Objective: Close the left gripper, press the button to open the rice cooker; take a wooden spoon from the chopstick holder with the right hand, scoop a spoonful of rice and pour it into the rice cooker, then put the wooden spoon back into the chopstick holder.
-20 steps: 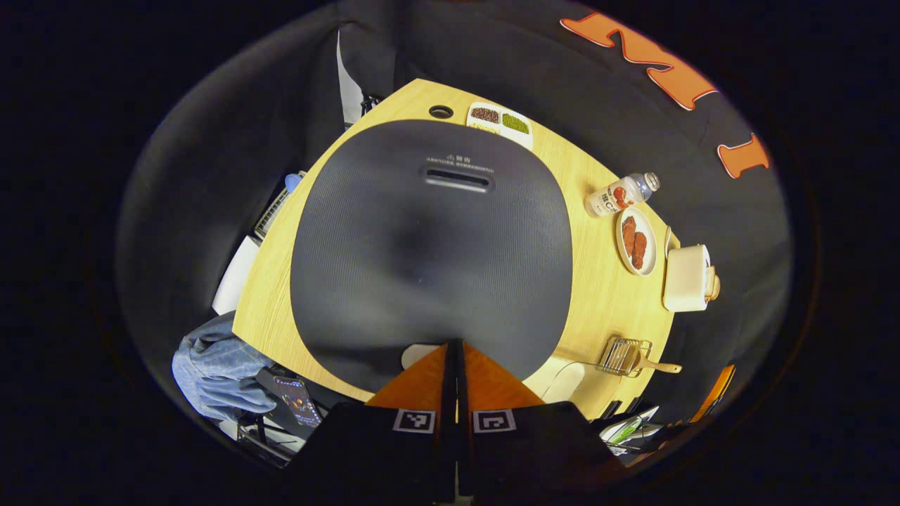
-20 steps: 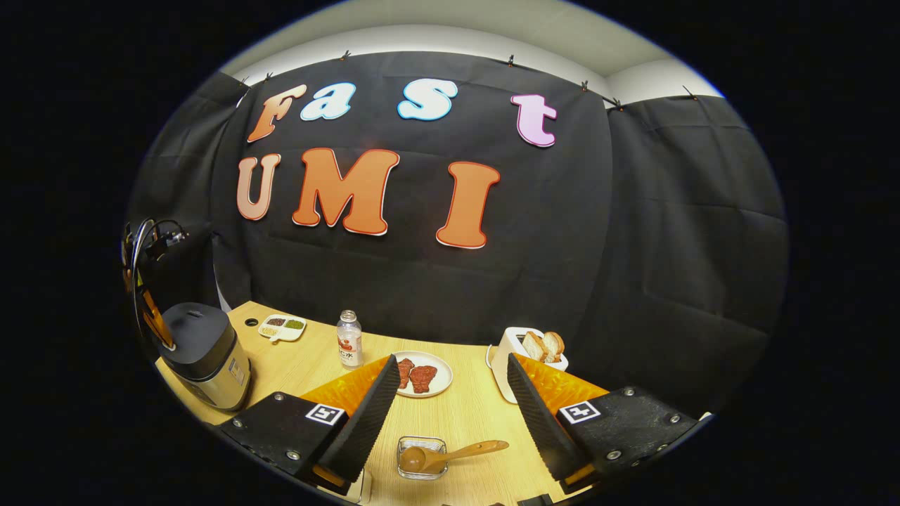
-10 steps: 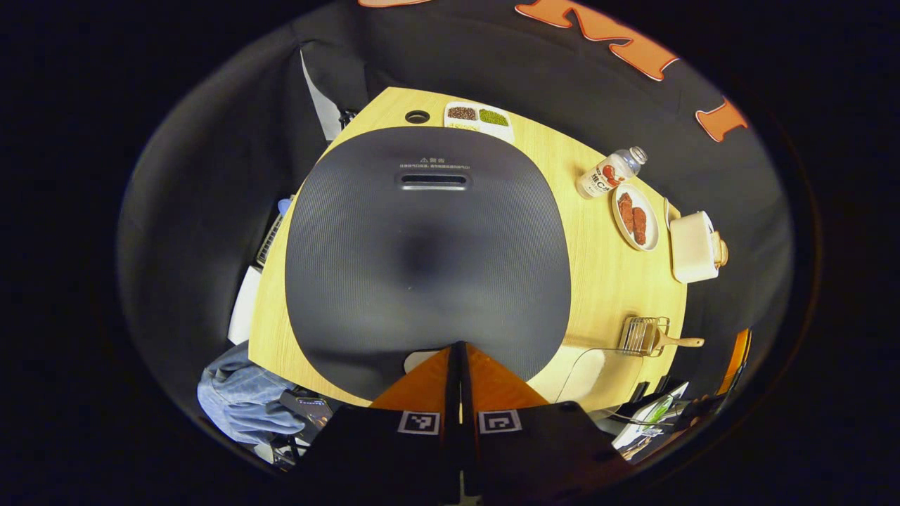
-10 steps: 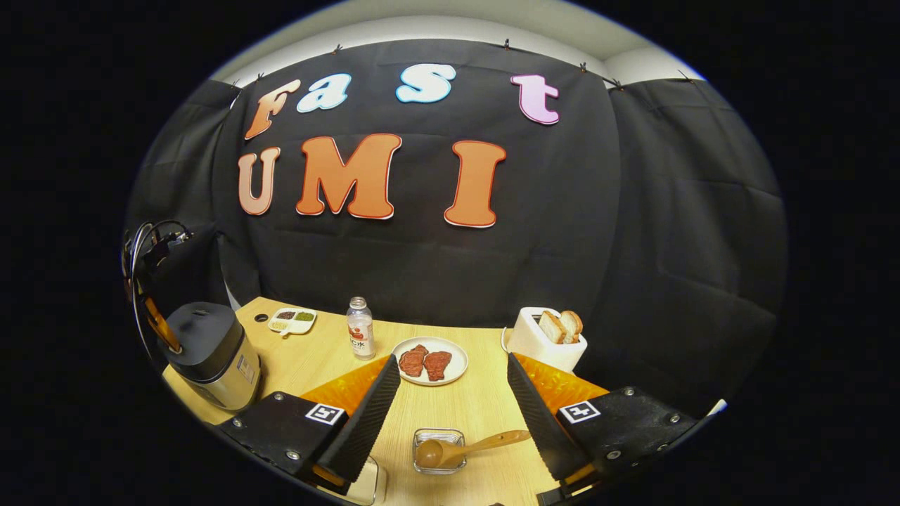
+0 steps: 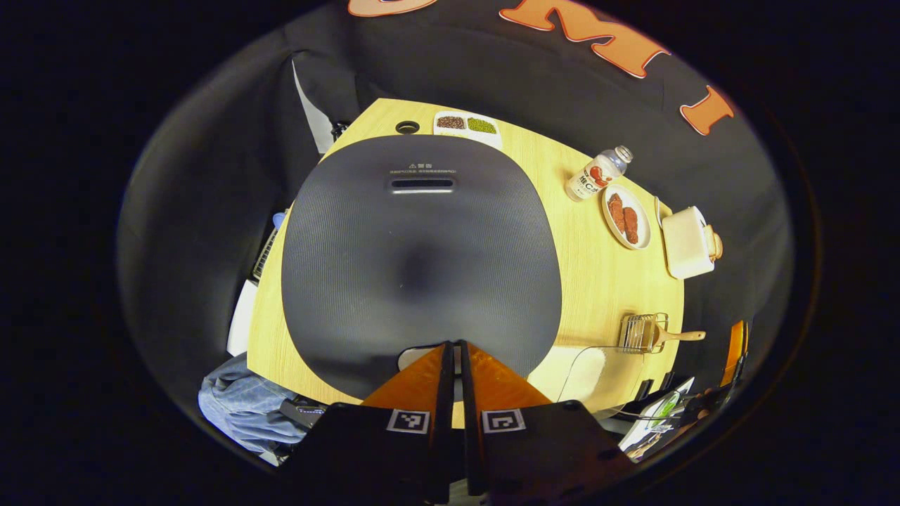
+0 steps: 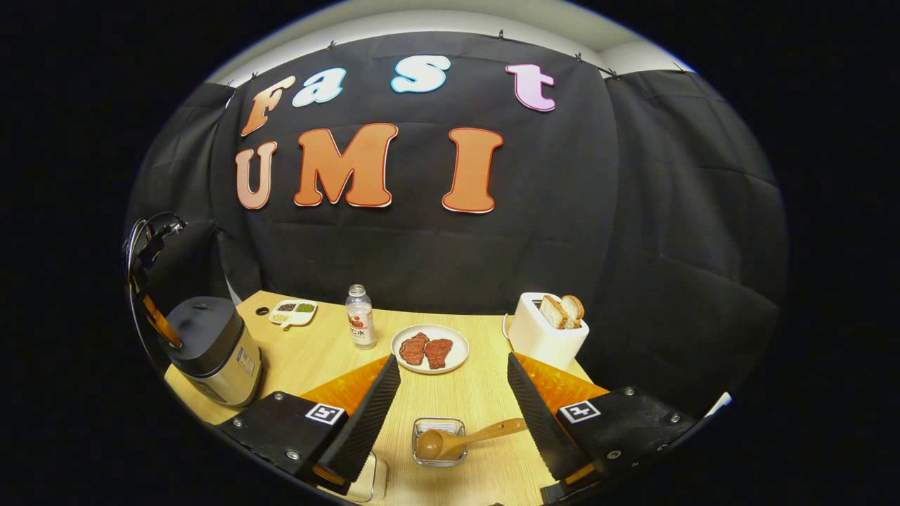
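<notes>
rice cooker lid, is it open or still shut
Shut. The rice cooker has its dark lid flat on the body in the right gripper view, and the left gripper, fingers together, sits at the lid's front edge.

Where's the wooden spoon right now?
In the right gripper view, the wooden spoon lies in the chopstick holder at the table's near edge, between the open right gripper fingers, handle pointing right.

cooker lid [image 5: 422, 246]: we see a warning triangle, print below too small to read
bottle [image 5: 594, 178] label: unreadable
</notes>
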Demonstrator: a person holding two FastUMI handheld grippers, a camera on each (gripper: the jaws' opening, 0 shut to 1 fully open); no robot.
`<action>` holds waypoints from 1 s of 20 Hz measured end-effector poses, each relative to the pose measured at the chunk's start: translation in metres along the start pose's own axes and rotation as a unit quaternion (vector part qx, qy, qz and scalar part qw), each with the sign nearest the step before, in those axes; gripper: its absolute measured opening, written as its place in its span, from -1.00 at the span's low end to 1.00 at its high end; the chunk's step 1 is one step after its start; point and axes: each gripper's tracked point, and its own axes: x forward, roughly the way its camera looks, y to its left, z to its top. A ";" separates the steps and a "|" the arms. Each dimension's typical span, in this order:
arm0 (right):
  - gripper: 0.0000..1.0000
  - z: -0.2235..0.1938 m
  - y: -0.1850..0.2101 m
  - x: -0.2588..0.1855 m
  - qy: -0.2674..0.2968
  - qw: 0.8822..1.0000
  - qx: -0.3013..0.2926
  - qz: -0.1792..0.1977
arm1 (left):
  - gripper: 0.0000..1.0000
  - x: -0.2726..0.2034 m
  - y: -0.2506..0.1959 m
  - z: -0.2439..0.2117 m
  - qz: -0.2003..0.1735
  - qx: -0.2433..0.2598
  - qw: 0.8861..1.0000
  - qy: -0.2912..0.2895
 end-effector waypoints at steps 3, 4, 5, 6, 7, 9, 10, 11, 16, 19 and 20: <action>0.92 -0.007 -0.011 0.000 0.004 1.000 -0.001 -0.005 | -0.72 -0.011 -0.004 0.005 -0.003 0.004 1.000 -0.031; 0.92 -0.010 -0.014 0.000 0.008 1.000 0.000 -0.006 | -0.72 -0.018 -0.005 0.007 -0.003 0.013 0.999 -0.046; 0.92 -0.014 -0.016 0.000 0.013 1.000 0.002 -0.005 | -0.72 -0.027 -0.006 0.014 -0.004 0.026 0.997 -0.071; 0.92 -0.017 -0.018 0.001 0.016 1.000 0.004 -0.007 | -0.72 -0.039 -0.008 0.019 -0.002 0.039 0.995 -0.095; 0.92 -0.020 -0.019 0.001 0.020 1.000 0.006 -0.006 | -0.73 -0.052 -0.011 0.028 0.000 0.051 0.990 -0.132; 0.91 -0.025 -0.021 0.002 0.027 1.000 0.008 -0.005 | -0.73 -0.084 -0.016 0.053 0.014 0.074 0.975 -0.208; 0.92 -0.028 -0.020 0.003 0.029 1.000 0.007 -0.003 | -0.72 -0.102 -0.017 0.064 0.030 0.087 0.965 -0.247; 0.91 -0.029 -0.021 0.004 0.030 1.000 0.004 -0.003 | -0.72 -0.123 -0.014 0.073 0.050 0.102 0.950 -0.291; 0.91 -0.042 -0.023 0.005 0.045 0.999 0.006 0.004 | -0.73 -0.190 -0.022 0.076 0.087 0.128 0.901 -0.404; 0.92 -0.050 -0.027 0.008 0.055 0.998 0.010 0.004 | -0.58 -0.210 -0.022 0.073 0.102 0.121 0.877 -0.454; 0.91 -0.052 -0.030 0.009 0.058 0.998 0.010 0.003 | -0.58 -0.217 -0.025 0.073 0.101 0.116 0.868 -0.472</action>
